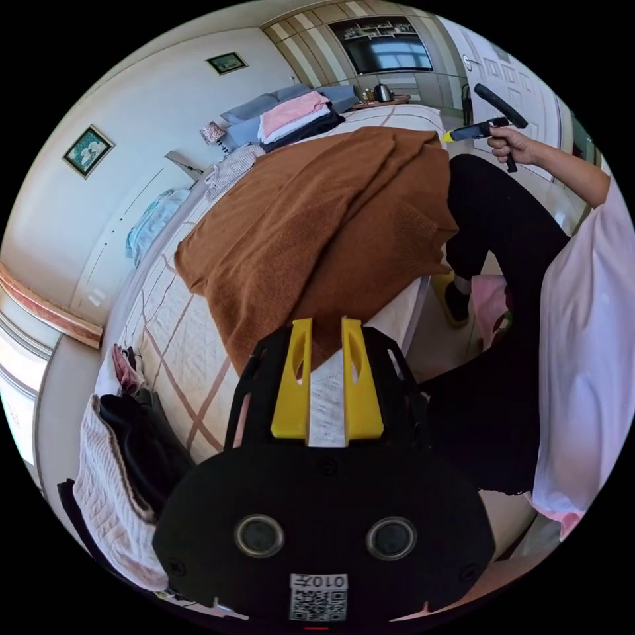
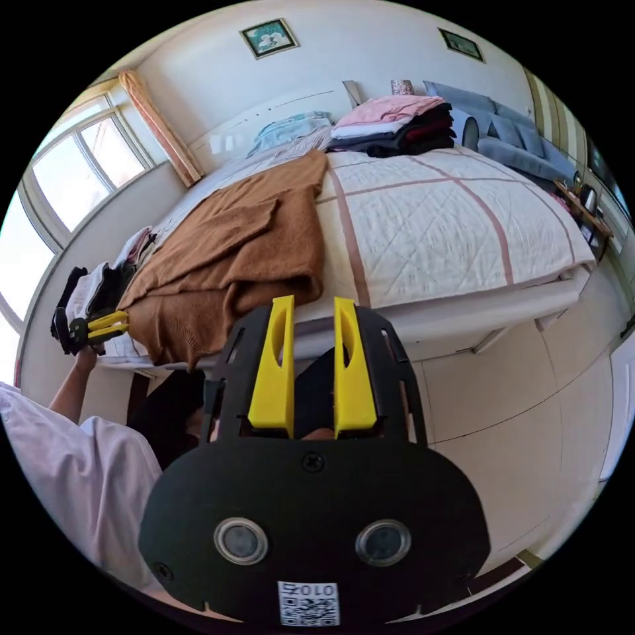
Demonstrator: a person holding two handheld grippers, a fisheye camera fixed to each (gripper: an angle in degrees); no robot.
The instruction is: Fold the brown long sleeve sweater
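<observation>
The brown long sleeve sweater (image 1: 317, 218) lies crumpled on the bed, partly doubled over itself, and one part hangs over the bed's edge (image 2: 231, 258). My left gripper (image 1: 327, 325) hovers just short of the sweater's near hem, jaws apart with nothing between them. My right gripper (image 2: 314, 303) is held off the bed's side, a little away from the sweater's hanging part, also open and holding nothing. In the left gripper view a hand holds the right gripper (image 1: 476, 129) beyond the sweater's far side. The left gripper (image 2: 106, 325) appears at the sweater's other end.
A stack of folded clothes (image 1: 297, 116) (image 2: 397, 122) sits at the bed's far corner. Loose garments (image 1: 126, 450) (image 2: 99, 284) are piled near the window end. The quilted bedcover (image 2: 450, 225) stretches beside the sweater. The person's black-trousered legs (image 1: 503, 231) stand against the bed's edge.
</observation>
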